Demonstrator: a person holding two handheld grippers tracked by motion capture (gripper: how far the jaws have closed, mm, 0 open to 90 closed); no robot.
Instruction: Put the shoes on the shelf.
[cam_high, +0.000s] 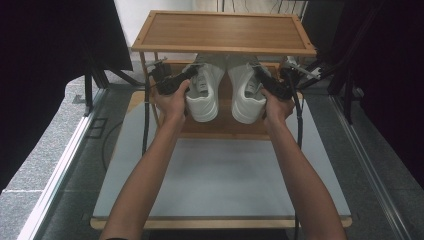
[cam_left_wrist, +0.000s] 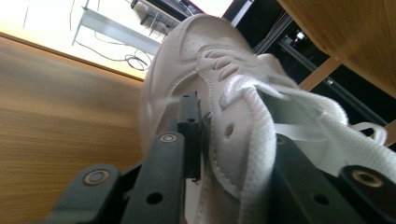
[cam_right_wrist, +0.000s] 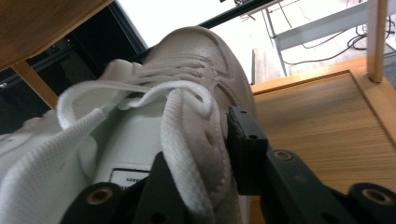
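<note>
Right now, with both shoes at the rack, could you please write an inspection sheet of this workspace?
Surface: grey table top, bare in front of the rack.
Job's things: left white shoe and right white shoe side by side on the lower shelf of the wooden rack; top shelf holds nothing.
Clutter: nothing seen.
Grippers: left gripper has its jaws around the left shoe's side wall by the laces; right gripper likewise on the right shoe. Whether the pads press cannot be told.
Cables: one black cable hangs at the left gripper, another at the right.
Surroundings: grey floor, dark curtains at both sides.
</note>
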